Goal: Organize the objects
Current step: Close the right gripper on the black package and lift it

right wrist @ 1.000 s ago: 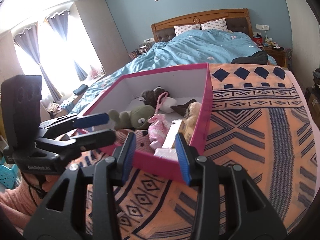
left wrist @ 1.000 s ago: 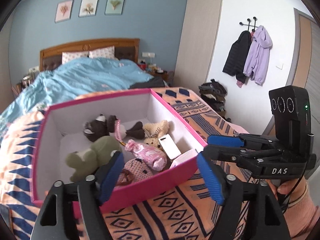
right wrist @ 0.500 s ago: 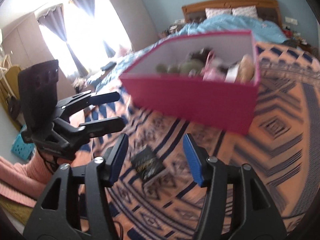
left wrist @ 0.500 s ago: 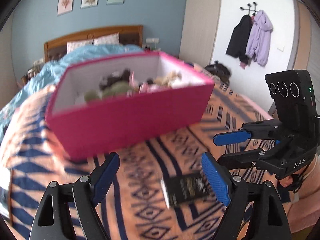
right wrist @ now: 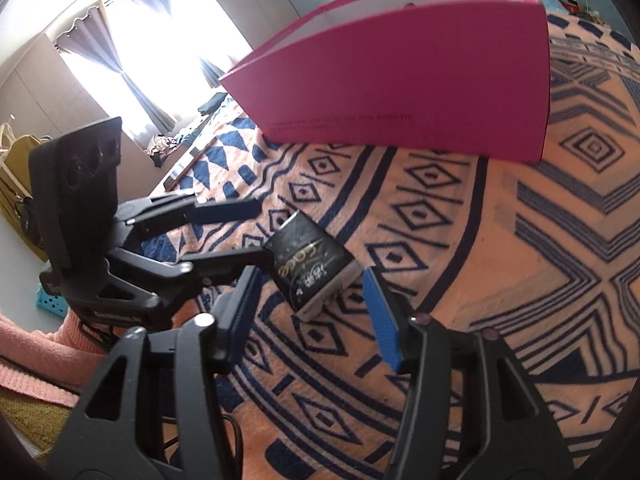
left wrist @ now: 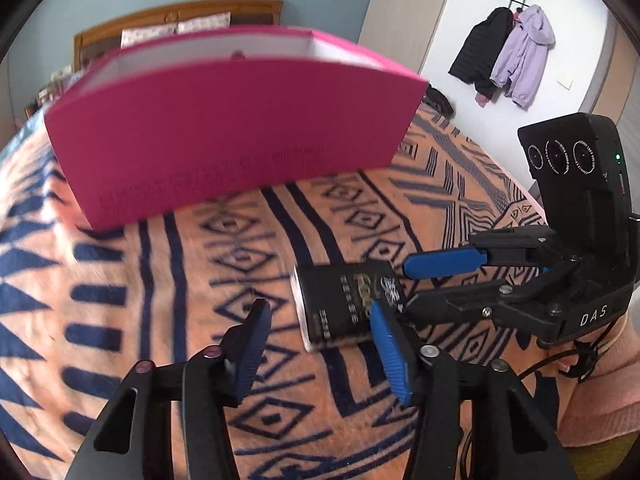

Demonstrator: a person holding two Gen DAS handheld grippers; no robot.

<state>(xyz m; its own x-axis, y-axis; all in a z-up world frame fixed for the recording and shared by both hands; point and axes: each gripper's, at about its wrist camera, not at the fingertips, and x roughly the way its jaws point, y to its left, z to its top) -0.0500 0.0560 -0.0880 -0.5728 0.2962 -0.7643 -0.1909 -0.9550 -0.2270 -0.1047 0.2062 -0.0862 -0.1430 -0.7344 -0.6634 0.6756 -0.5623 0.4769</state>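
Observation:
A small black box with gold print (left wrist: pixel 344 304) (right wrist: pixel 310 266) lies flat on the orange patterned blanket (left wrist: pixel 160 280), in front of the pink storage box (left wrist: pixel 232 128) (right wrist: pixel 400 80). My left gripper (left wrist: pixel 318 318) hovers low over the blanket, jaws closing. The black box sits just ahead of its right finger, and the pads do not press on it. My right gripper (right wrist: pixel 312 294) comes in from the other side, also closing, with the black box just beyond its tips and untouched. Each gripper shows in the other's view (left wrist: pixel 416 284) (right wrist: pixel 256 236). The pink box's contents are hidden from this low angle.
The blanket (right wrist: pixel 520 240) covers a bed whose wooden headboard (left wrist: pixel 180 16) stands behind the pink box. Coats (left wrist: pixel 508 60) hang on wall hooks at the right. A bright curtained window (right wrist: pixel 160 40) and a teal basket (right wrist: pixel 52 304) are at the left. Pink sleeves (right wrist: pixel 24 360) hold the grippers.
Both grippers have dropped from above the pink box to low over the blanket in front of it. The black box has come into view between them. The left jaws have narrowed.

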